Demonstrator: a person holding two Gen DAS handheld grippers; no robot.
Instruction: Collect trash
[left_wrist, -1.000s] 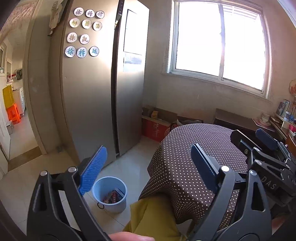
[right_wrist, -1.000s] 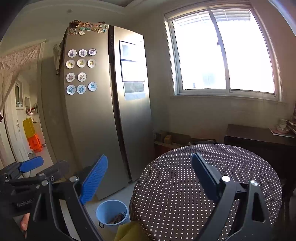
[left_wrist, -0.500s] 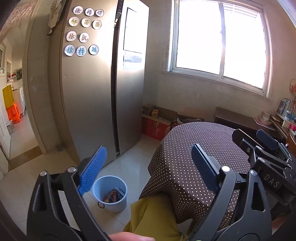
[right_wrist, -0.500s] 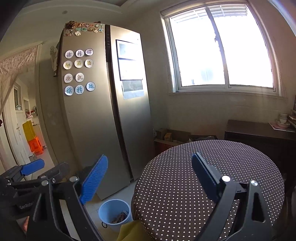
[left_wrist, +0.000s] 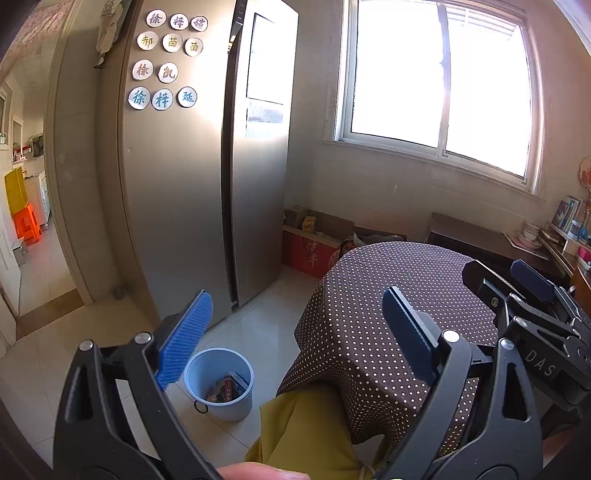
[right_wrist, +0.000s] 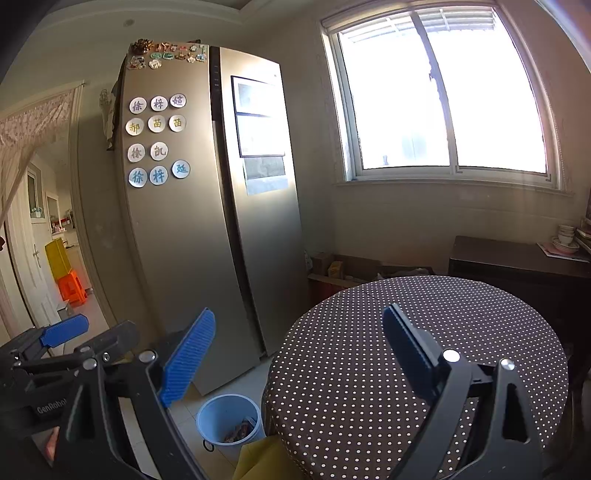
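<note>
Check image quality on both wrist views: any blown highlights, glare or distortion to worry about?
Left wrist: window fully blown out, its glare on the fridge door, fisheye bends the door frame, bin still readable. Right wrist: window clipped too, corners vignetted, fridge edges bowed, tablecloth dots sharp.

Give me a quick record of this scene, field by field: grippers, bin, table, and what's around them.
left gripper: open, holding nothing
right gripper: open, holding nothing
trash bin: light blue, on the tiled floor beside the table, wrappers inside
table: round, brown polka-dot cloth, no trash visible on top
yellow cloth: hangs below the table's near edge
fridge: silver, two doors, round character magnets
window: bright, behind the table
</note>
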